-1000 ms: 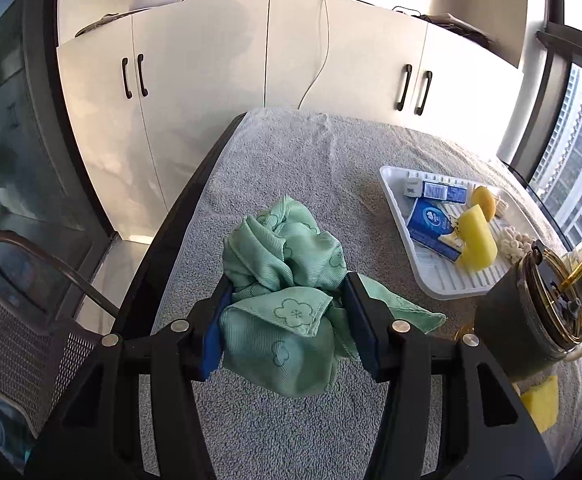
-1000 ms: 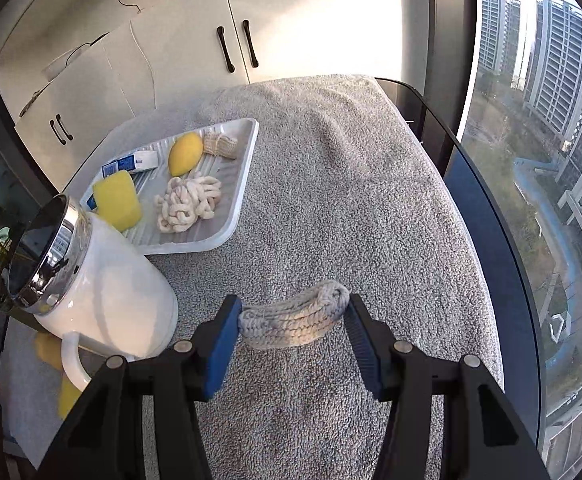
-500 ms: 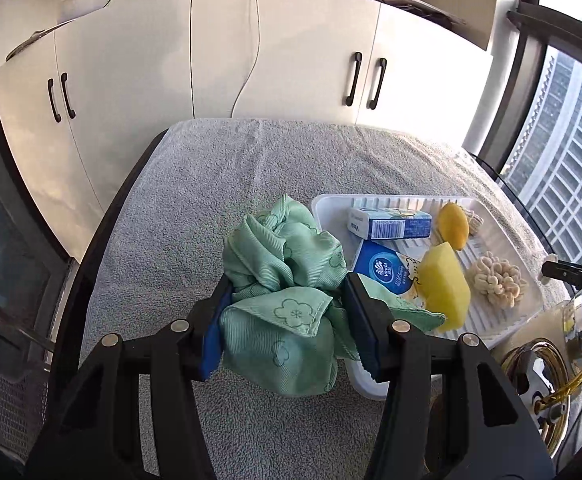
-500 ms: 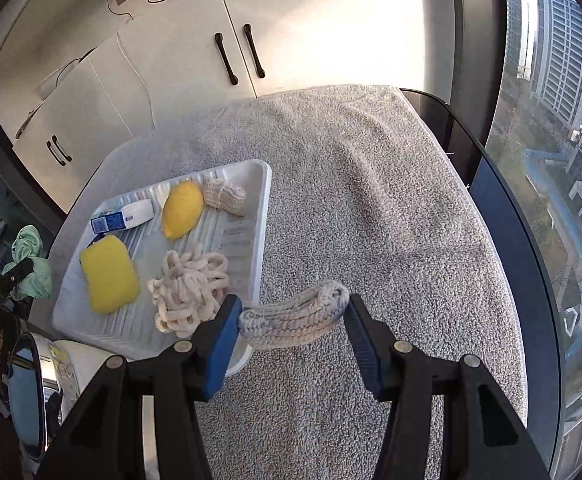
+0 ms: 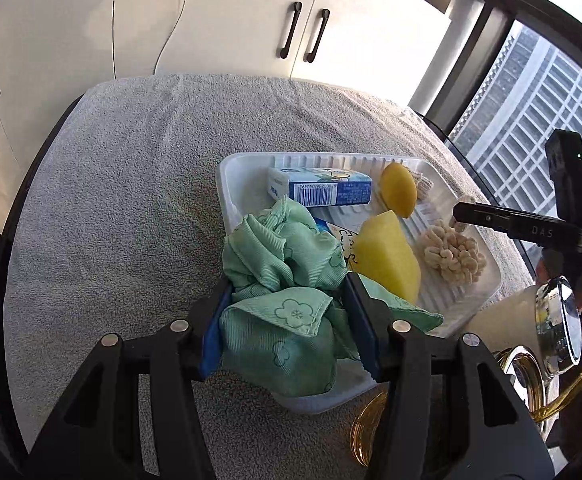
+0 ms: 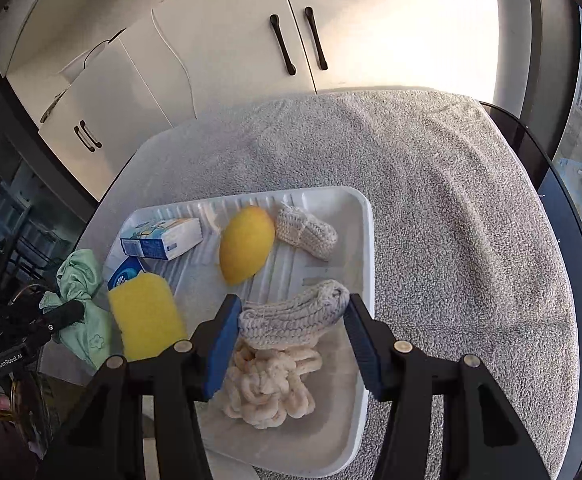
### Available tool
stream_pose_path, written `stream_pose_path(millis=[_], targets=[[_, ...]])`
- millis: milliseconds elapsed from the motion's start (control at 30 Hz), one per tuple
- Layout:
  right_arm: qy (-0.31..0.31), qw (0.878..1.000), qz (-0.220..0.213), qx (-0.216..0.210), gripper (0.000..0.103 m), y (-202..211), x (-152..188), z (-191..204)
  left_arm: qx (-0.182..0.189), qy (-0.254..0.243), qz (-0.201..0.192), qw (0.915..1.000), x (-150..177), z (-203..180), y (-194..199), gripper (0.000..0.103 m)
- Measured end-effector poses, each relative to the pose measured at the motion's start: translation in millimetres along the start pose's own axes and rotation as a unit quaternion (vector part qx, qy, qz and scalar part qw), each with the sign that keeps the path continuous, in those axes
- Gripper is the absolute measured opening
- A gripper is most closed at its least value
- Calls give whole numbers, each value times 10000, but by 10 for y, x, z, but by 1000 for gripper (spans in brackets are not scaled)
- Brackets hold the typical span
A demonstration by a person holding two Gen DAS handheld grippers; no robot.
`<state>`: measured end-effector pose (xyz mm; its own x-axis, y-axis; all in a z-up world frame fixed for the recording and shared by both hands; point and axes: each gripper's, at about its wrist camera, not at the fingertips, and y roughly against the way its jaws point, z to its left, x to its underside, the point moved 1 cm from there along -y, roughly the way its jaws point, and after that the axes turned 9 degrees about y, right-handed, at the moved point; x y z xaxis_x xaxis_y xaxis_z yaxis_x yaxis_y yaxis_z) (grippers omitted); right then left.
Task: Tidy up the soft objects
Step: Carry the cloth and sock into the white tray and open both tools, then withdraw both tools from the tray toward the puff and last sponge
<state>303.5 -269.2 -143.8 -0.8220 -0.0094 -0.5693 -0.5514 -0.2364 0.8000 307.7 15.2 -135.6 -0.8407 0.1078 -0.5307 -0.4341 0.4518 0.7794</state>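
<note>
Over the half-filled tray (image 6: 365, 240), left gripper (image 5: 287, 334) clamped a green cloth (image 5: 279, 280), right gripper (image 6: 291, 326) a knitted sock (image 6: 291, 318); neither released.

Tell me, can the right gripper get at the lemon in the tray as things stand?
Probably not yet: the right gripper is shut on a knitted piece. The lemon lies uncovered just beyond it in the tray, so the path itself looks free.

White cabinets (image 6: 227, 52) with black handles, grey towel-covered table (image 6: 431, 184), high-rise building (image 5: 531, 120) outside window
</note>
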Motion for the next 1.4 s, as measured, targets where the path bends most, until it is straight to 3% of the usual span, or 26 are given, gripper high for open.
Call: stream_pose_path(millis=[267,567,767,1033,1400], targets=[[165,9995,256,37,56,-251,-114,77,299,-58,395,9988,-95,-68,-118,57],[199,9986,493,-55,57,-401,-161,43,654,250,809,9943,-250,-38,-243,59],[344,9977,582,-112,75,-377,-187,119,1031,581,825,9895,-316,-9,-196,60],[274,9986,449,-19,78,-197,-216,86,872,670,588,9922,-410,24,-94,60],[102,9993,272,230,78,101,-76,-13,268,725,91,9970,-348,230,231,60]])
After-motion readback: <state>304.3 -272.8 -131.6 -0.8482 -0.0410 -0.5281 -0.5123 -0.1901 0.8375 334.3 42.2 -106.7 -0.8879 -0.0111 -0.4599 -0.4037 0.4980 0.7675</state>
